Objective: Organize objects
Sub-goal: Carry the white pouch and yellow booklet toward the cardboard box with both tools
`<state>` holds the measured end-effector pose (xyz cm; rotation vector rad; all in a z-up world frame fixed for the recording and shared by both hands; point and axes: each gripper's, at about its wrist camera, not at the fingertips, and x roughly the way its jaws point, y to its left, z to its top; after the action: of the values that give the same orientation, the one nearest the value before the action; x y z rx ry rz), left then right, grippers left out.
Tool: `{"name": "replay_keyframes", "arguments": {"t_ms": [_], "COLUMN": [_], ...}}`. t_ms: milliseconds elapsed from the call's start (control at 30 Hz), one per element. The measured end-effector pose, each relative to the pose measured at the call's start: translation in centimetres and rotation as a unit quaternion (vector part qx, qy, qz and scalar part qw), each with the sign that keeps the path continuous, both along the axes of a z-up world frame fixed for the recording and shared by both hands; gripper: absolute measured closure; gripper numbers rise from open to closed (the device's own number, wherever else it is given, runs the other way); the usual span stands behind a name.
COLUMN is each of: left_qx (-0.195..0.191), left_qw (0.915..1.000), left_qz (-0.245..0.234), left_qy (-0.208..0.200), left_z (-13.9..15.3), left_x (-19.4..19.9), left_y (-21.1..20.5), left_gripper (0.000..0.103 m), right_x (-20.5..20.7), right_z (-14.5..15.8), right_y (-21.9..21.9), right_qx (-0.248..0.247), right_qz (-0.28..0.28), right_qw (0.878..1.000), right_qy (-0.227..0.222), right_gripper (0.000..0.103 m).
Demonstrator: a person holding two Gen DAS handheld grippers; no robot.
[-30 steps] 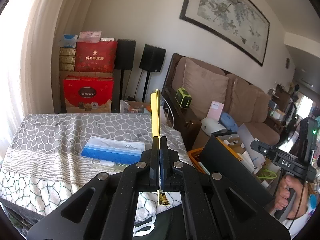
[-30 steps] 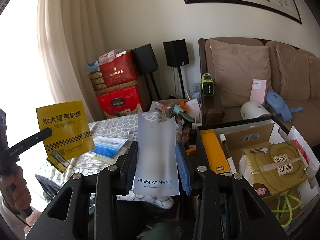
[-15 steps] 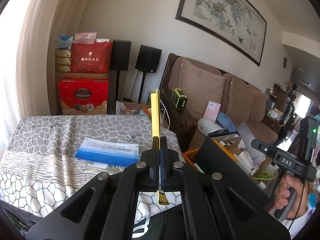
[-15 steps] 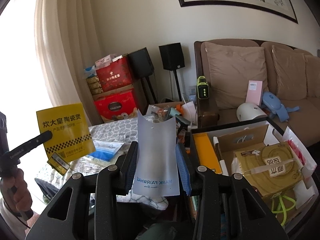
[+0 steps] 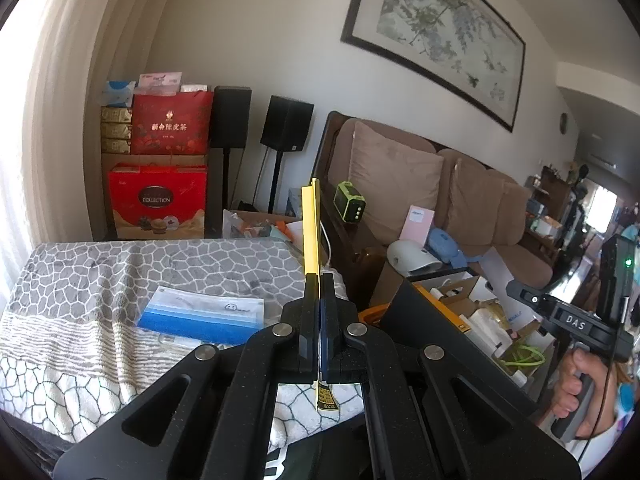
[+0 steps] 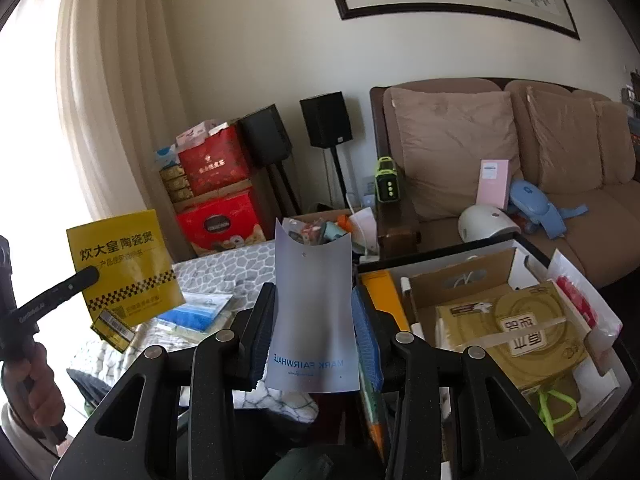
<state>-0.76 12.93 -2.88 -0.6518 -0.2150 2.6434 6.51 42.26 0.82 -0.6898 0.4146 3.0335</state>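
Ahead of your tools a pale wall [image 5: 248,32] with a framed painting [image 5: 436,36], to their left a bright curtain [image 6: 116,92], to their right a brown sofa [image 6: 520,152], two black speakers [image 5: 260,120] between curtain and sofa.

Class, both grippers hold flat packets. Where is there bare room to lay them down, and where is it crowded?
Free: the patterned blanket behind and left of the blue-and-white packet, up to the curtain side. Crowded: the open box beside the sofa, filled with cartons and bags.
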Motion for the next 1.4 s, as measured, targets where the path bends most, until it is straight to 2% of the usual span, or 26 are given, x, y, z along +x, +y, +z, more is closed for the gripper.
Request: {"name": "replay_keyframes", "arguments": {"t_ms": [633,1033,1400], "left_qx": [0.013,0.012,0.009], "left_qw": [0.9998,0.9994,0.9989], "left_qz": [0.002,-0.021,-0.041], "left_qy": [0.014,0.026,0.019], "left_z": [1.3,2.6,2.2], "left_x": [-0.2,-0.2,-0.2], "left_y": [0.5,2.5,4.5], "left_gripper": [0.103,0.103,0.103], "right_x": [1.4,2.0,2.7], "right_z": [0.6,1.0,1.2], "right_y": [3.1,3.9,5.4], "right_qx": [-0.006,-0.01,-0.018], "right_qz": [-0.035,-0.044,-0.059], "right_qw": [0.999,0.999,0.998], "right_qy": [0.009,0.013,0.017], "right_gripper": [0.064,0.064,0.063]}}
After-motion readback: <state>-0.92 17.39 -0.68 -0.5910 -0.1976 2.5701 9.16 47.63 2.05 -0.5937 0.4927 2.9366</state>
